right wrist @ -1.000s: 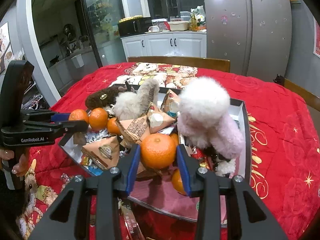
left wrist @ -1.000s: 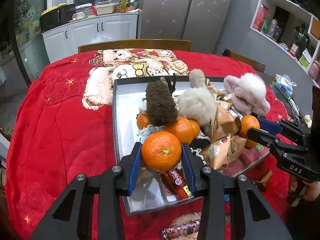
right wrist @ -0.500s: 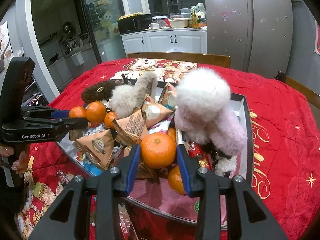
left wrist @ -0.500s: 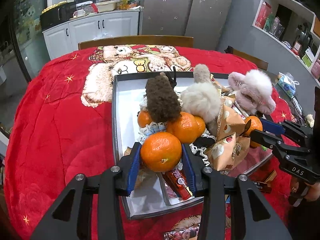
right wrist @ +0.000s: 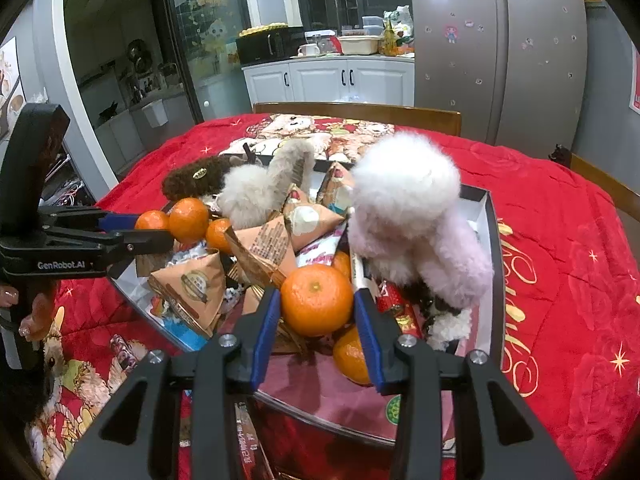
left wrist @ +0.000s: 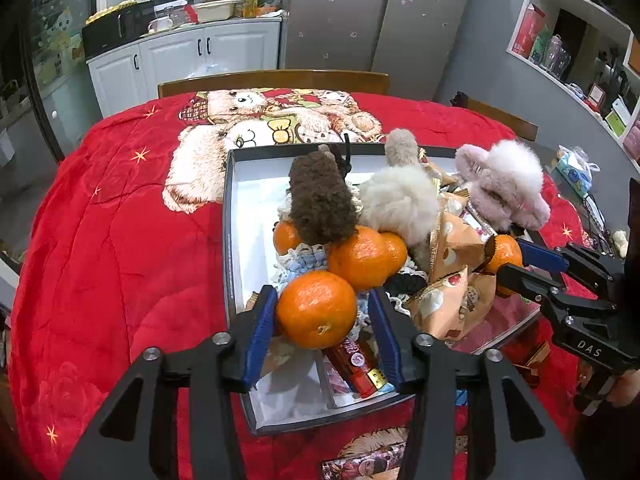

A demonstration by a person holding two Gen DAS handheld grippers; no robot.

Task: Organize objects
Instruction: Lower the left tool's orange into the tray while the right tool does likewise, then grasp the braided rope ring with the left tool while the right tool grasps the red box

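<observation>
My left gripper (left wrist: pixel 322 320) is shut on an orange mandarin (left wrist: pixel 316 310), held over the near end of a grey-rimmed white box (left wrist: pixel 230 216). My right gripper (right wrist: pixel 316 312) is shut on another mandarin (right wrist: pixel 316 299), held over the box's other side; it also shows in the left wrist view (left wrist: pixel 505 258). The box holds more mandarins (left wrist: pixel 360 257), a brown plush (left wrist: pixel 320 200), a beige plush (left wrist: pixel 400 200), a pink-white plush (right wrist: pixel 408 208), tan triangular snack packets (right wrist: pixel 192 286) and red wrapped sweets (left wrist: pixel 358 364).
The box lies on a table under a red quilted cloth (left wrist: pixel 100 248) with bear prints. Wooden chairs (left wrist: pixel 276 78) stand at the far edge. Loose sweets (right wrist: pixel 120 354) lie on the cloth beside the box. Shelves (left wrist: pixel 580 40) are at right.
Both grippers have pulled back slightly with their mandarins still held. The box contents have not moved.
</observation>
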